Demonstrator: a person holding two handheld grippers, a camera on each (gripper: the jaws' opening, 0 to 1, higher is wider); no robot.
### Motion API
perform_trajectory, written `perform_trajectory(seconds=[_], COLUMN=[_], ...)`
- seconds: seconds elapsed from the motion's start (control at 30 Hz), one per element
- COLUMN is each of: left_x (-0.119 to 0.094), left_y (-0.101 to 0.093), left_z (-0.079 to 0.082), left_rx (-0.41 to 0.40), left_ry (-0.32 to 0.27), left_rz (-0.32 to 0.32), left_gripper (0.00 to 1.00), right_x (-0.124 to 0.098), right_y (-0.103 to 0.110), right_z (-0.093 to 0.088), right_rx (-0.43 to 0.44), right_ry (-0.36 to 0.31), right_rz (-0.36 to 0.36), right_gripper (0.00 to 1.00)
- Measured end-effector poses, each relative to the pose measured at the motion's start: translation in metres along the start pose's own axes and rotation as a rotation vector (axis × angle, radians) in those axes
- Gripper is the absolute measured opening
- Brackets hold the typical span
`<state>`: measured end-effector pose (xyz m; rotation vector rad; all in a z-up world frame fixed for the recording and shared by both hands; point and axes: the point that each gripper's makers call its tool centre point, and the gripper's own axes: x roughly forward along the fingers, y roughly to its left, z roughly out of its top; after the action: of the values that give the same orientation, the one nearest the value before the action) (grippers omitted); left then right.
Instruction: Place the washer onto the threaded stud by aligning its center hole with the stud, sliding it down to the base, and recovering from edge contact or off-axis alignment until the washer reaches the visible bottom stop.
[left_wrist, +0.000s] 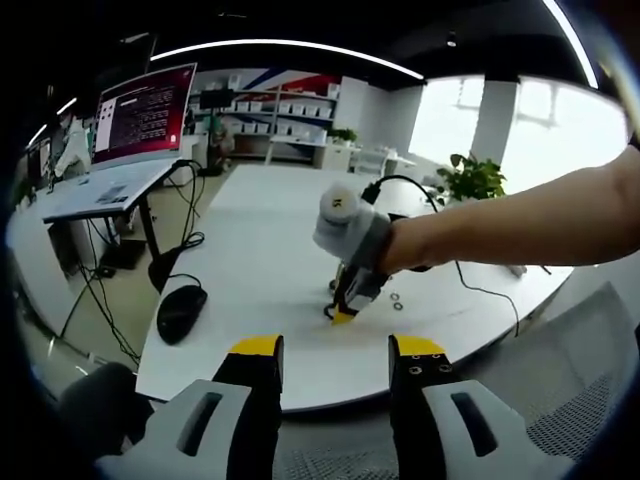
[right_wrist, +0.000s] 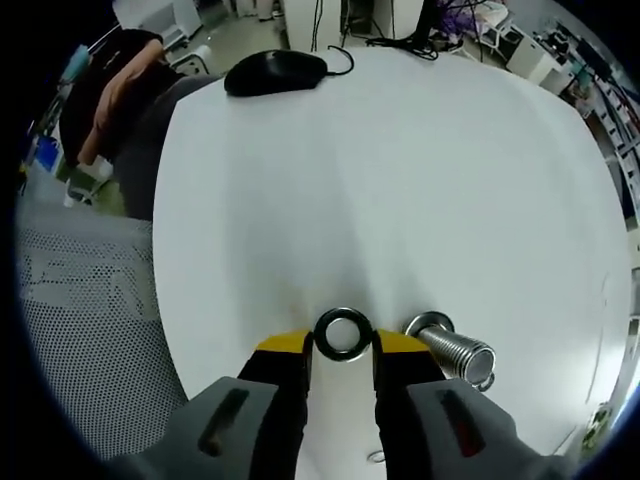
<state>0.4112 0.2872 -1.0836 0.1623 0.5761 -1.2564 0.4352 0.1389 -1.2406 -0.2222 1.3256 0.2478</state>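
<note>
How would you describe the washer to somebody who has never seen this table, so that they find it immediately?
Start at the white table, at the end away from the black mouse. There the right hand-held gripper has its yellow tips around a small metal ring, the washer. Unlike the threaded stud beside it, it is flat with an open centre.

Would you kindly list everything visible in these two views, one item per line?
Washer: one, silver, flat on the table between the right gripper's yellow tips.
Threaded stud: one, silver, on the table right beside the washer.
Small washers: two, silver, on the table past the right gripper.
Mouse: one, black, near the table's left edge.
Table: one, white.
Monitor: one, red screen, on a far desk.
Plant: one, green, beyond the table.
Mesh chair: one, grey, beside the table.
Left gripper: open, short of the table edge.
Right gripper: around the washer.
</note>
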Motion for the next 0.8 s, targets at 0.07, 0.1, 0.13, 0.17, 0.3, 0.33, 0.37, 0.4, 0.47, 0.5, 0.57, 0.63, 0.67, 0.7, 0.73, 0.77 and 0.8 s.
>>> perform_trajectory(seconds=[0.07, 0.1, 0.13, 0.17, 0.3, 0.33, 0.37, 0.4, 0.47, 0.5, 0.57, 0.63, 0.67, 0.7, 0.73, 0.77, 0.8], left_x=[0.0001, 0.0001, 0.0001, 0.0001, -0.0001, -0.0002, -0.0002, -0.0003, -0.0003, -0.0003, -0.0003, -0.0004, -0.0001, 0.0001, 0.0000, 0.0000, -0.0001], left_y=[-0.0003, -0.0003, -0.0002, -0.0002, -0.0001, -0.0003, -0.0005, 0.0000, -0.0003, -0.0004, -0.0009, -0.0019, -0.0011, -0.0004, -0.0003, -0.0002, 0.0000], left_z=[0.0003, 0.0003, 0.0003, 0.0004, 0.0002, 0.0004, 0.0004, 0.0003, 0.0004, 0.0004, 0.0005, 0.0009, 0.0004, -0.0001, -0.0002, -0.0002, -0.0002], left_rx=[0.000, 0.000, 0.000, 0.000, 0.001, 0.001, 0.002, 0.002, 0.002, 0.002, 0.003, 0.003, 0.003, 0.003, 0.003, 0.003, 0.003], left_ry=[-0.001, 0.000, 0.000, 0.000, 0.002, 0.002, 0.002, 0.002, 0.002, 0.003, 0.003, 0.004, 0.003, 0.004, 0.004, 0.004, 0.004], left_rz=[0.000, 0.000, 0.000, -0.001, -0.001, -0.001, -0.001, -0.001, -0.001, -0.001, -0.002, -0.002, -0.002, -0.003, -0.003, -0.003, -0.002], left_gripper=[0.40, 0.40, 0.40, 0.40, 0.40, 0.40, 0.40, 0.40, 0.40, 0.40, 0.40, 0.40, 0.40, 0.40, 0.40, 0.40, 0.40], right_x=[0.0002, -0.0003, -0.0003, -0.0002, 0.0005, 0.0004, 0.0002, -0.0001, -0.0008, -0.0008, -0.0003, -0.0006, -0.0007, -0.0006, -0.0007, -0.0013, -0.0018], right_y=[0.0000, 0.0005, 0.0006, 0.0009, 0.0000, 0.0001, 0.0001, 0.0003, 0.0009, 0.0008, 0.0004, 0.0006, 0.0007, 0.0006, 0.0006, 0.0011, 0.0015], right_z=[0.0002, 0.0001, 0.0001, 0.0003, 0.0012, 0.0011, 0.0010, 0.0008, 0.0005, 0.0005, 0.0009, 0.0007, 0.0006, 0.0006, 0.0005, 0.0000, -0.0006], right_rx=[-0.002, -0.003, -0.003, -0.003, -0.003, -0.002, -0.001, -0.001, -0.001, -0.001, -0.001, 0.000, -0.002, -0.004, -0.006, -0.011, -0.020], right_ry=[-0.001, -0.003, -0.004, -0.005, -0.010, -0.011, -0.011, -0.010, -0.008, -0.008, -0.009, -0.010, -0.012, -0.013, -0.015, -0.020, -0.025], right_rz=[0.001, 0.002, 0.002, 0.001, 0.002, 0.003, 0.003, 0.003, 0.001, 0.001, 0.000, 0.001, 0.001, 0.002, 0.003, 0.005, 0.007], right_gripper=[0.27, 0.27, 0.27, 0.27, 0.27, 0.27, 0.27, 0.27, 0.27, 0.27, 0.27, 0.27, 0.27, 0.27, 0.27, 0.27, 0.27])
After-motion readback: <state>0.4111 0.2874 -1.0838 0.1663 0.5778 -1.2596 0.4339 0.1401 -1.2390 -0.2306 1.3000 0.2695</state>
